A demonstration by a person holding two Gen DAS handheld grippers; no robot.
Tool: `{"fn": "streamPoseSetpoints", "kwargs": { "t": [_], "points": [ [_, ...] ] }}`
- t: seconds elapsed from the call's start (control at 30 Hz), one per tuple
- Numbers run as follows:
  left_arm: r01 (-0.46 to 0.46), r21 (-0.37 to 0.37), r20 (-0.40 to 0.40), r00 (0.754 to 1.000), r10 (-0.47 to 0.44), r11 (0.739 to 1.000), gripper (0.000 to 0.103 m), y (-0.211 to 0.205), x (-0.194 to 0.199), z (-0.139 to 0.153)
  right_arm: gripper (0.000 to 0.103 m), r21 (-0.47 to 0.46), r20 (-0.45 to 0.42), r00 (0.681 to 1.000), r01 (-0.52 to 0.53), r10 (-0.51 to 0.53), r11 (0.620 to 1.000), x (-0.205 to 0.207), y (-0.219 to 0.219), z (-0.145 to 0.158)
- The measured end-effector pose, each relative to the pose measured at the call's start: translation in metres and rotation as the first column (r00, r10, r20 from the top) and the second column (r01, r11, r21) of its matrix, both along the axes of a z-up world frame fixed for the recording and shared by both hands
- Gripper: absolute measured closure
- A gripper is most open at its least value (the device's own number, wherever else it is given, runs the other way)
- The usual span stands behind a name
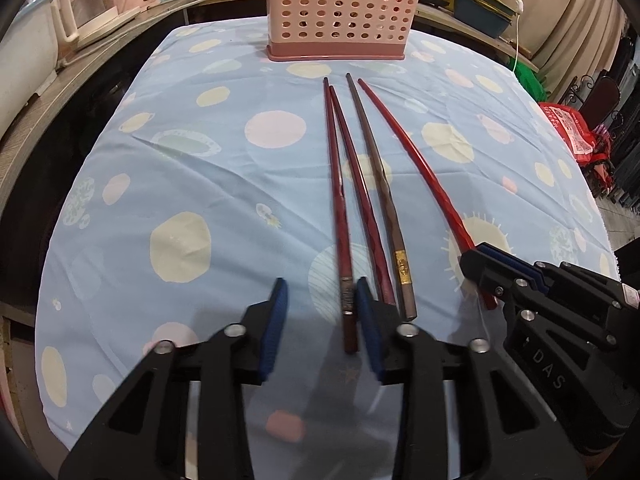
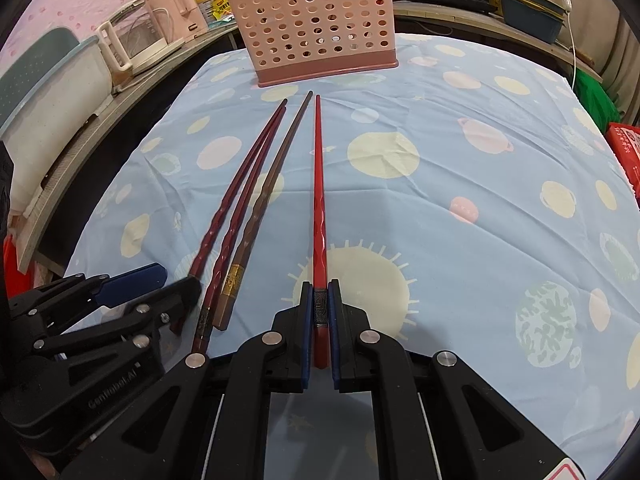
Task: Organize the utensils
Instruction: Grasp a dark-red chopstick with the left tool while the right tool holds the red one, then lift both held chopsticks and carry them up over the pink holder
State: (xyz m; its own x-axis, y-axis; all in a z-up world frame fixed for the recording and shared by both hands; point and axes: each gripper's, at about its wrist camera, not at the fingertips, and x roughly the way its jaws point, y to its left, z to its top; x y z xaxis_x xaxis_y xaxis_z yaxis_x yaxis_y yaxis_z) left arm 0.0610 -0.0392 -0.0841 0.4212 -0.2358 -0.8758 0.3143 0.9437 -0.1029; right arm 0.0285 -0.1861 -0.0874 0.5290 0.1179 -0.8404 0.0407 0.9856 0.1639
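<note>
While four chopsticks lie on blue dotted tabletop (image 1: 168, 152), task barely begun: none of these binned yet.

Near, lower centre of frame: right gripper (image 2: 320, 320) fingers pressed together, pinching bright red faceted chopstick (image 2: 319, 200) at banded butt end. Left gripper (image 1: 322, 320) fingers part-spread, straddling dark red chopstick (image 1: 340, 220), not yet pinching.

Mid frame: second dark red chopstick (image 1: 358, 200), brown gold-banded chopstick (image 1: 378, 184) untouched.

Far, top centre: pink perforated plastic utensil basket (image 2: 316, 28), upright, something red already inside.
</note>
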Motion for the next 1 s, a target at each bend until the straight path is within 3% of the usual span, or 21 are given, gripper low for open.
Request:
{"fn": "streamPoseSetpoints", "kwargs": {
  "t": [0.1,0.13,0.6,1.0],
  "points": [
    [0.006,-0.026,-0.017,1.000,-0.007,1.000,0.095,0.004,0.000,0.001,0.096,0.000,0.005,1.000,-0.001,0.001,1.000,-0.002,0.001,0.002],
    [0.007,-0.029,-0.018,1.000,-0.007,1.000,0.096,0.004,0.000,0.001,0.096,-0.001,0.009,1.000,-0.001,0.001,1.000,-0.003,0.001,0.003],
    [-0.025,-0.090,0.080,0.996,0.032,0.996,0.096,0.028,-0.010,0.051,0.096,0.036,0.139,0.990,0.026,-0.030,0.999,-0.025,-0.009,0.061],
    [-0.040,-0.144,0.234,0.970,0.074,0.989,0.096,0.037,0.015,0.126,0.096,0.053,0.313,0.948,0.047,-0.061,0.997,-0.004,-0.035,0.151]
  ]
}}
